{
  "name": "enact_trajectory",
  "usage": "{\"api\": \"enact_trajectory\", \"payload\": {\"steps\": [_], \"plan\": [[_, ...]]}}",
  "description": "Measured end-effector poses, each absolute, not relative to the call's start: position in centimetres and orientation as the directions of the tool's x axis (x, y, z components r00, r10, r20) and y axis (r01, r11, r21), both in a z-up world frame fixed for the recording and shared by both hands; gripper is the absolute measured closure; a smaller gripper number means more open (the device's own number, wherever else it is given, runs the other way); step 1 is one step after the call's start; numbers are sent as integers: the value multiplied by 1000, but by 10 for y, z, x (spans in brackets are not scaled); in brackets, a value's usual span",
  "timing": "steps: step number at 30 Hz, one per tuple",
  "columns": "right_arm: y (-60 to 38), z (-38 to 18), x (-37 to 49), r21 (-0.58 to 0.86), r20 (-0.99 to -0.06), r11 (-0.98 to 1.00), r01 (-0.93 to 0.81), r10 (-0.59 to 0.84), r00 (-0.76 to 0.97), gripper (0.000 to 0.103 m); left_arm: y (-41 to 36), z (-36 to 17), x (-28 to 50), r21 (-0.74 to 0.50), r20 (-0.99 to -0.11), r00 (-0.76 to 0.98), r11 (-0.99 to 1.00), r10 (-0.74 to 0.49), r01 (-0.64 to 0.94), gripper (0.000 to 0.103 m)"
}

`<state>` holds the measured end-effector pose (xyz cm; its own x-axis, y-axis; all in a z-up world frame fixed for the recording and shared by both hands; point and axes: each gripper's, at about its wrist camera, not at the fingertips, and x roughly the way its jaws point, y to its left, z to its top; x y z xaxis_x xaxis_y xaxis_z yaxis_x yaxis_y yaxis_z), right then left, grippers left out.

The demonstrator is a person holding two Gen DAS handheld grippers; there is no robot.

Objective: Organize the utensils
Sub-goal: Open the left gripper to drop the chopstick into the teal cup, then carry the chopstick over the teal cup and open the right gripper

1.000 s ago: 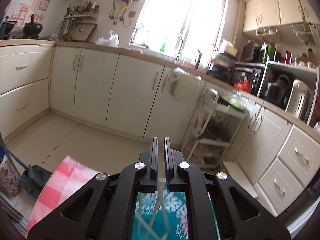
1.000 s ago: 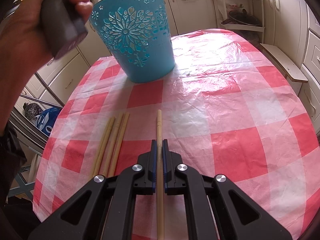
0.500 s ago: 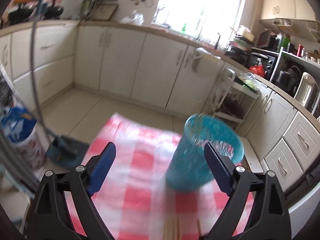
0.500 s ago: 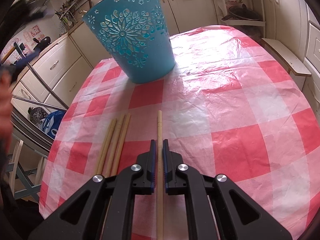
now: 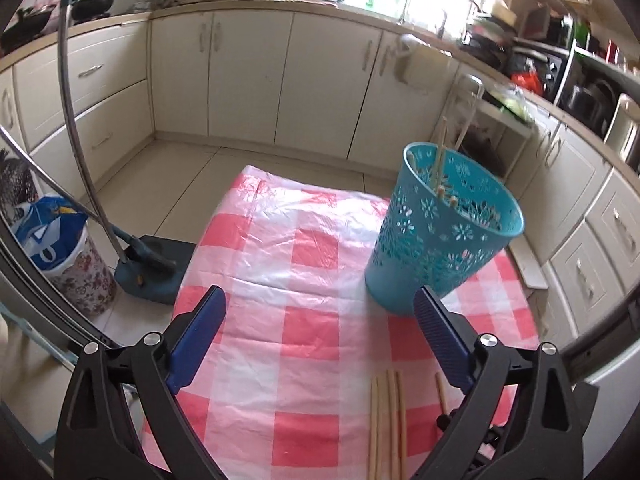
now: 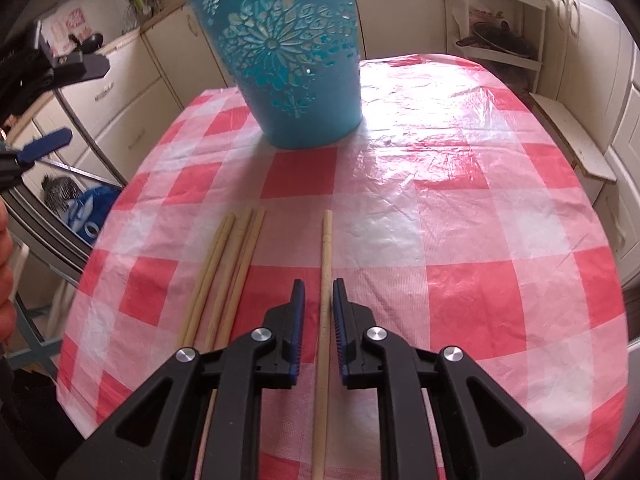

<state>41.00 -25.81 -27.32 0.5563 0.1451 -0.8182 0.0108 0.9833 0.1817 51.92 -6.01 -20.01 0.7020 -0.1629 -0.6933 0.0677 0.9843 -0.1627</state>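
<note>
A teal cut-out basket [image 5: 442,236] stands on the red-and-white checked tablecloth [image 5: 304,320] and holds a few chopsticks [image 5: 438,160]. It also shows in the right wrist view [image 6: 288,52]. My left gripper [image 5: 320,316] is wide open and empty, above the table left of the basket. A bundle of chopsticks [image 6: 224,276] lies on the cloth. A single chopstick [image 6: 326,264] lies between the fingers of my right gripper [image 6: 319,292], whose jaws stand slightly apart on either side of it. The bundle [image 5: 386,424] and the single chopstick [image 5: 441,392] also show in the left wrist view.
Cream kitchen cabinets [image 5: 248,72] run round the room. A dustpan with a long handle [image 5: 148,264] and a floral bin [image 5: 76,264] stand on the floor to the left. A white rack [image 6: 496,28] stands behind the table. The table edge [image 6: 600,200] curves off on the right.
My left gripper opened, let go of chopsticks into the basket, and pulled back and up. My right gripper's jaws parted slightly around the single chopstick, which stays on the cloth.
</note>
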Motion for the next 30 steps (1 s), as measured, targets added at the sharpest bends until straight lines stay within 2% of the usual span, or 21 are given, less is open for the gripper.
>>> {"api": "enact_trajectory", "payload": {"steps": [6,15,17,24,30], "plan": [[-242,-273,412,40,-840,999,-20,45,540,92,-61,-202,520,-160,-720,669,982,-185,100,9],[-239,-272,413,-13,-848,999,-46,13,530,93,-57,-202,522,-157,-738,649,983,-184,99,9],[-239,-272,411,1,-848,999,-44,24,530,97,-58,-202,522,-152,-740,647,983,-184,105,9],[-263,-270,404,245,-831,969,15,201,519,97,-60,-203,522,-147,-749,635,982,-187,116,9],[-277,-227,399,411,-726,911,-2,329,604,97,-63,-206,522,-147,-756,627,982,-188,117,9]]}}
